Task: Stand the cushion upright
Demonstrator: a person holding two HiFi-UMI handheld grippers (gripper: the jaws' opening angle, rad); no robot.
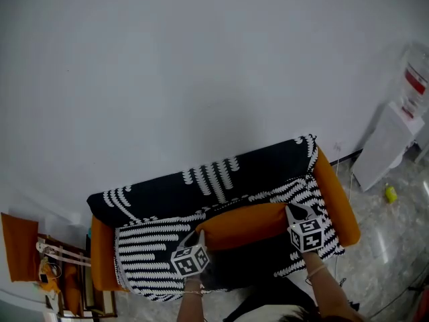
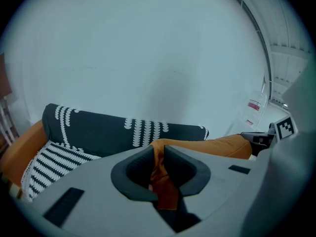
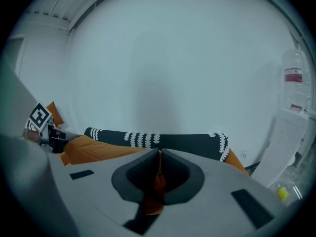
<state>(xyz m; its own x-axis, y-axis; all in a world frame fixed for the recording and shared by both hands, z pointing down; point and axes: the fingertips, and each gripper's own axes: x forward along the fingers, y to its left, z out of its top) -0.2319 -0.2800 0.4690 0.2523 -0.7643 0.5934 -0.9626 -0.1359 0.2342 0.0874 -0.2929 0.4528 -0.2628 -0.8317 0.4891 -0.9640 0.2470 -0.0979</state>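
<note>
Left gripper view: left fingers (image 2: 136, 168) pinch orange cushion (image 2: 217, 146) edge; right fingers (image 3: 178, 174) likewise.

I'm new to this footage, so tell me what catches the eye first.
An orange cushion stretches across the seat of a sofa draped in a black-and-white cover, against a white wall. The left gripper and right gripper each pinch one end of it.

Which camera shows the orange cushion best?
The head view: it shows nearly the whole orange cushion from end to end. The left and right gripper views each show only pinched fabric and one end.
</note>
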